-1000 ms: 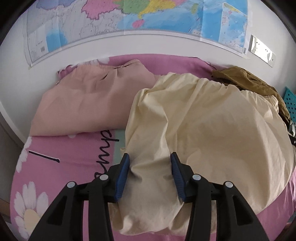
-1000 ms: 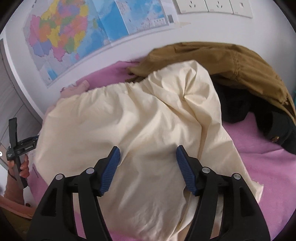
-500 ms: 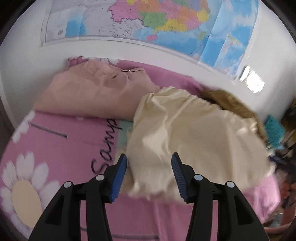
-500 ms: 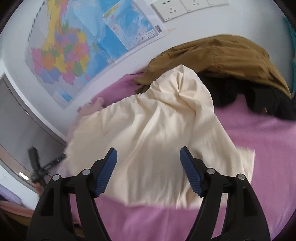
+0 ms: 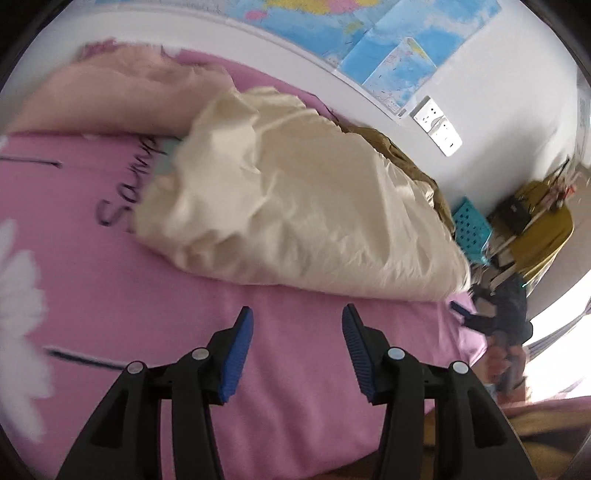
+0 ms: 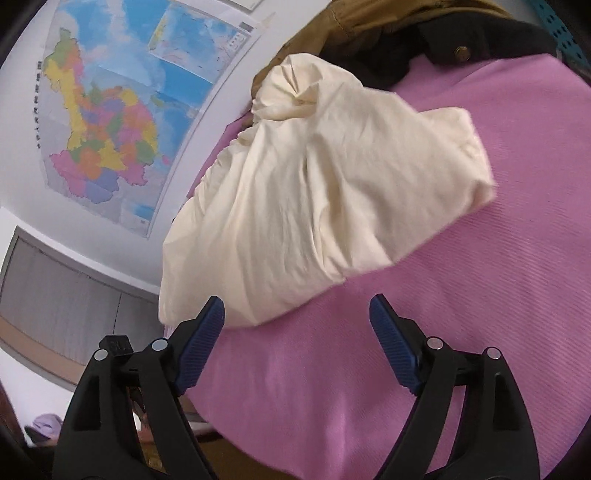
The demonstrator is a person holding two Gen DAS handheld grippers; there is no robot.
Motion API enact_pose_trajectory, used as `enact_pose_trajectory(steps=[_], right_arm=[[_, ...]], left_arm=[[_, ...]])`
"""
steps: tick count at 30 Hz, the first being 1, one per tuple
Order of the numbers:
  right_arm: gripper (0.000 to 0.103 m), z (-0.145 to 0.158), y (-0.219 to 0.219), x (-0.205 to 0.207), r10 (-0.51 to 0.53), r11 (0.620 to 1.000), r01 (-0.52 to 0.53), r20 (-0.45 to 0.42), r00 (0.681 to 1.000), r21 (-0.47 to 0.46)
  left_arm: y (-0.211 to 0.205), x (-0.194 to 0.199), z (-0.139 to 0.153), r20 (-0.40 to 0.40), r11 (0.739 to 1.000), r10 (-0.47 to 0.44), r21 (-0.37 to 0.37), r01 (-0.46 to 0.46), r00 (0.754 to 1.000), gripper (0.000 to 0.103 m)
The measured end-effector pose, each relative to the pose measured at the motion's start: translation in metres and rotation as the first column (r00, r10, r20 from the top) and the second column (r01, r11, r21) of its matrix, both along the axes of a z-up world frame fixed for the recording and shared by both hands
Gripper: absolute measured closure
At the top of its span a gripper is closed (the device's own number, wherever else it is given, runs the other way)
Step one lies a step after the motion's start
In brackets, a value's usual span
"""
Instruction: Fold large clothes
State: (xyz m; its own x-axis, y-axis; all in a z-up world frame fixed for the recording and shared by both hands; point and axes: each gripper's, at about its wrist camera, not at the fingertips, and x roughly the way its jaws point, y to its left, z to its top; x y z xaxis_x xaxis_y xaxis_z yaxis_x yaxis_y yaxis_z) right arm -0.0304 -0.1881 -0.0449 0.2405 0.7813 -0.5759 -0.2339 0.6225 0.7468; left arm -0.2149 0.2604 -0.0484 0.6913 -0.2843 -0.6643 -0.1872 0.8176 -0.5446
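The cream garment (image 5: 295, 206) sat bunched up in a loose heap on the pink bedsheet (image 5: 303, 332), up against the wall with the map (image 6: 110, 110). A peach garment (image 5: 110, 96) lay just beside it, and a brown jacket (image 6: 369, 22) was tucked behind it. The left tool (image 5: 297, 343) hung over bare sheet, jaws partway apart with nothing between them. The right tool (image 6: 297, 325) had its jaws opening wide, also empty, and one blue pad (image 6: 201, 341) showed in front of the cream fabric's near edge.
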Motion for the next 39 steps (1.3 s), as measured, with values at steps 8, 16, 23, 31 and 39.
enact_pose_trajectory(steps=[8, 16, 23, 31, 39], right_arm=[[0.011, 0.004, 0.026, 0.021, -0.117, 0.993, 0.118, 0.042, 0.992, -0.010], [0.006, 0.002, 0.045, 0.037, -0.191, 0.981, 0.193, 0.062, 0.980, -0.023], [0.005, 0.001, 0.043, 0.038, -0.164, 0.986, 0.165, 0.072, 0.984, 0.000], [0.004, 0.000, 0.057, 0.049, -0.185, 0.981, 0.190, 0.097, 0.978, -0.040], [0.004, -0.002, 0.057, 0.049, -0.172, 0.983, 0.178, 0.108, 0.979, -0.050]], left_arm=[[0.002, 0.045, -0.013, 0.020, 0.987, 0.073, -0.142, -0.070, 0.997, 0.055], [0.011, 0.043, -0.018, 0.078, 0.948, 0.141, -0.297, -0.112, 0.987, 0.055], [0.028, 0.020, -0.020, 0.129, 0.902, 0.202, -0.410, -0.134, 0.971, 0.054], [0.026, 0.056, -0.020, 0.091, 0.913, 0.213, -0.372, -0.166, 0.973, 0.053], [0.023, 0.016, -0.023, 0.059, 0.924, 0.240, -0.321, -0.209, 0.969, 0.053]])
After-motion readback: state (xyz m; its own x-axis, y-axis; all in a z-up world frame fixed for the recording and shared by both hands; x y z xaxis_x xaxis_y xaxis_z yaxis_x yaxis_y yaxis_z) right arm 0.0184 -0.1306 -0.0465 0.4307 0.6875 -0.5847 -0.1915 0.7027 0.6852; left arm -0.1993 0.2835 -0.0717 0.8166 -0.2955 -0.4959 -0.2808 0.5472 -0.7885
